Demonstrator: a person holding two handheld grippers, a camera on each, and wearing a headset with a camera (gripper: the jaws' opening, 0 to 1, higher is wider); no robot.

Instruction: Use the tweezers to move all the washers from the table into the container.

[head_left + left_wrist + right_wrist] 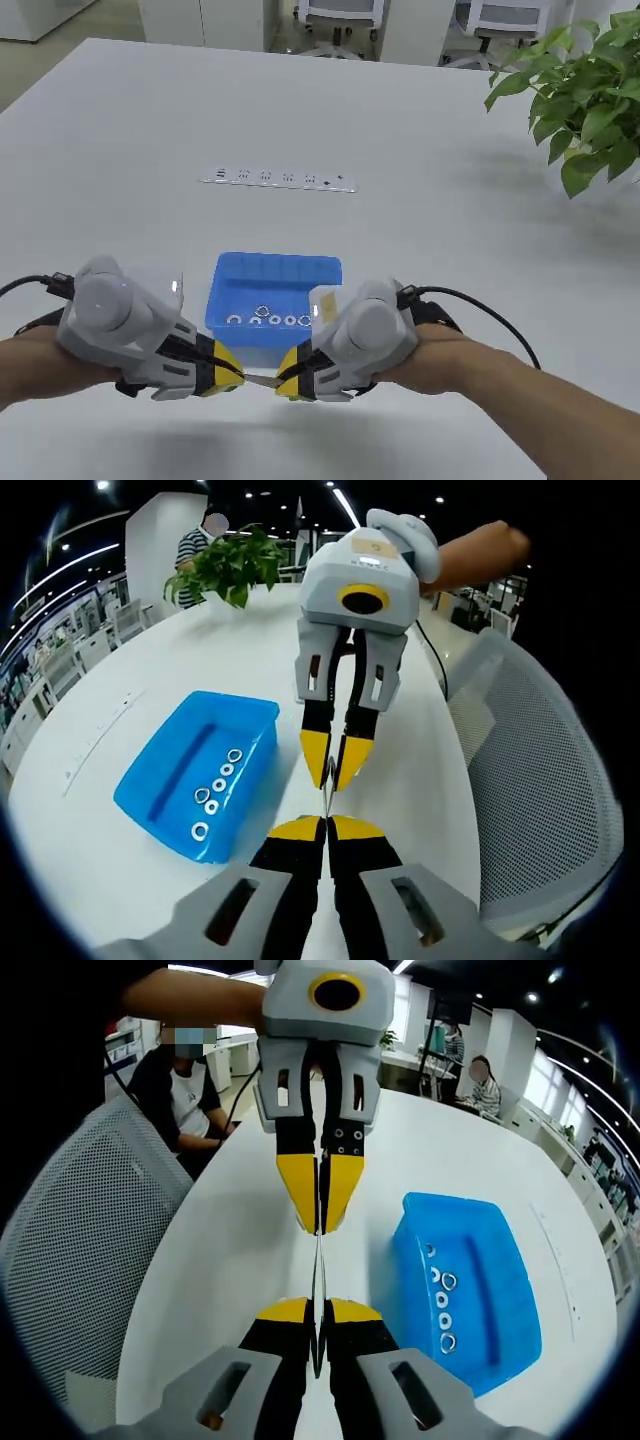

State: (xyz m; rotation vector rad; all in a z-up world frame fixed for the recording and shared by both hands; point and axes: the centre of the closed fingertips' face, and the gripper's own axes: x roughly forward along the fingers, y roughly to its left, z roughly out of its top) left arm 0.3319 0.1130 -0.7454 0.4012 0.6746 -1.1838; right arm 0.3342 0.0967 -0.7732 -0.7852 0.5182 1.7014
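The white table (420, 180) lies under both sets of fingers. The blue container (278, 262) sits on it just beyond the fingertips on the far side from the person; it is left of the left gripper's fingers in that gripper's view and right of the right gripper's fingers in the other.

The left gripper (232, 372) and right gripper (285, 375) face each other tip to tip above the table. Both have their fingers clenched on the tweezers (319, 1270).

The tweezers' long axis runs straight from one pair of fingertips to the other, parallel to the container's near wall. Which end is the tip cannot be told.

Six washers (215, 785) lie on the container floor, mostly in a row, apart from all fingers.
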